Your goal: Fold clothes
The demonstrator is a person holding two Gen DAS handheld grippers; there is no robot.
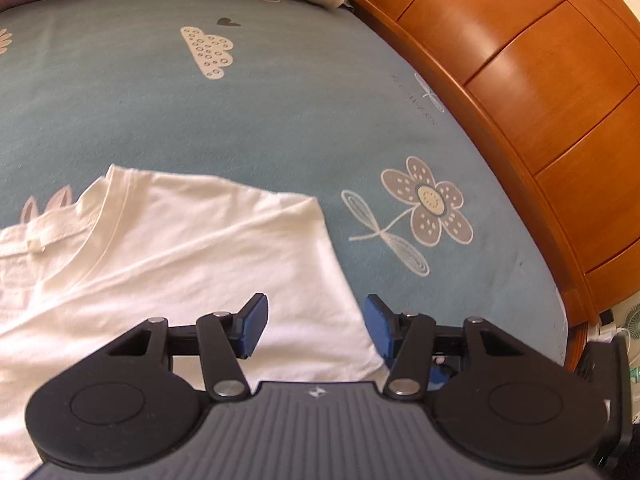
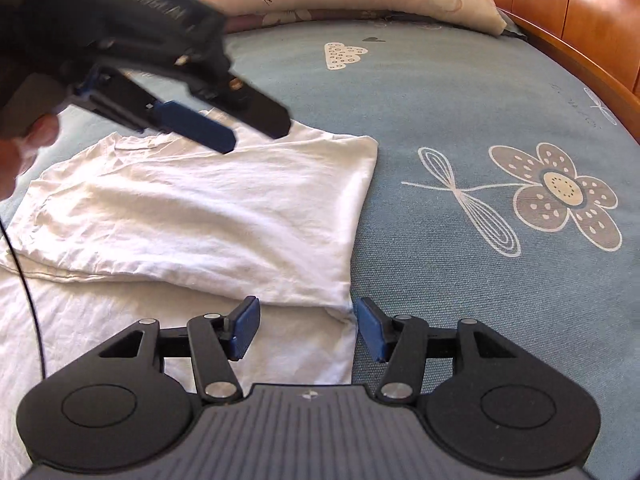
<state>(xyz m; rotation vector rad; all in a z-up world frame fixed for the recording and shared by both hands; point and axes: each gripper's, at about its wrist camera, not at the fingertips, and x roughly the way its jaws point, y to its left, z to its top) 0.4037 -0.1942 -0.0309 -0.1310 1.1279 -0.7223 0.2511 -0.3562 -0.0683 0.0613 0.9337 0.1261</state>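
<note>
A white T-shirt point(image 2: 208, 208) lies on the blue flowered bed sheet point(image 2: 460, 120), its right side already folded inward, both the left claw point(image 1: 316, 330) and right claw point(image 2: 307, 328) half open and empty, further folds apparently remaining.

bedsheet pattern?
Blue-grey bedsheet printed with flowers, clouds and a small heart; clearest in the right wrist view.
</note>
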